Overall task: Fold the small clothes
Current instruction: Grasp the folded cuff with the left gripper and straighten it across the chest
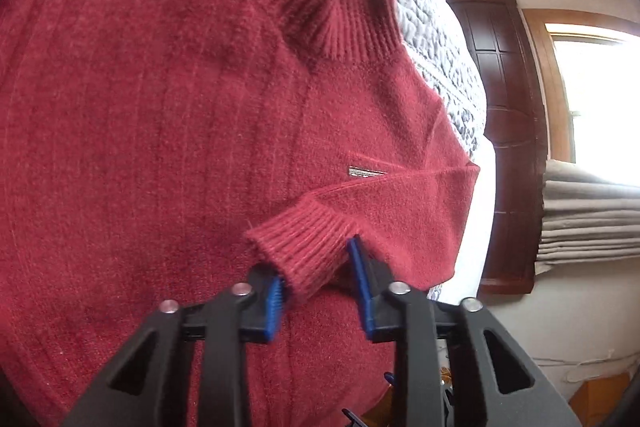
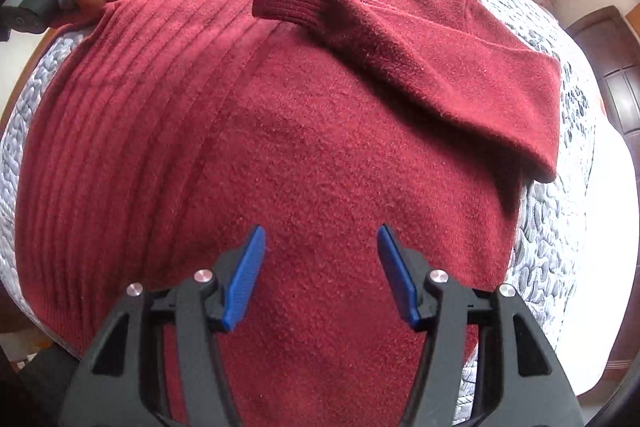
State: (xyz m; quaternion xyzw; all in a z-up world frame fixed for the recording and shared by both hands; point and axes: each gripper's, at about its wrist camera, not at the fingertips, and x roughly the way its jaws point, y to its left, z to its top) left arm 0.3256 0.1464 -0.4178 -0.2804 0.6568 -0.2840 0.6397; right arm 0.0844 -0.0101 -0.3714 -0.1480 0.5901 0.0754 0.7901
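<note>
A red sweater (image 2: 320, 147) is being spread flat on a quilted bed (image 2: 560, 247), one sleeve (image 2: 420, 39) folded across its chest. The sleeve's ribbed cuff (image 1: 304, 247) is being straddled by the parted fingers of the left gripper (image 1: 320, 287). The right gripper (image 2: 320, 267) is being held wide open over the sweater's body, nothing gripped.

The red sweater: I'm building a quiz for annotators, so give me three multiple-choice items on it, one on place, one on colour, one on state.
1. Where does the sweater lie?
A. on a grey quilted cover
B. on a wooden floor
C. in a basket

2. What colour are the pads of the tongs?
A. green
B. blue
C. white

3. How does the sleeve lie?
A. hanging off the edge
B. rolled into a ball
C. folded across the body

Key: 1 A, the quilted cover shows around the sweater. 2 B, the right tongs carry blue pads. 3 C, the cuff sits between the left tongs over the chest.
</note>
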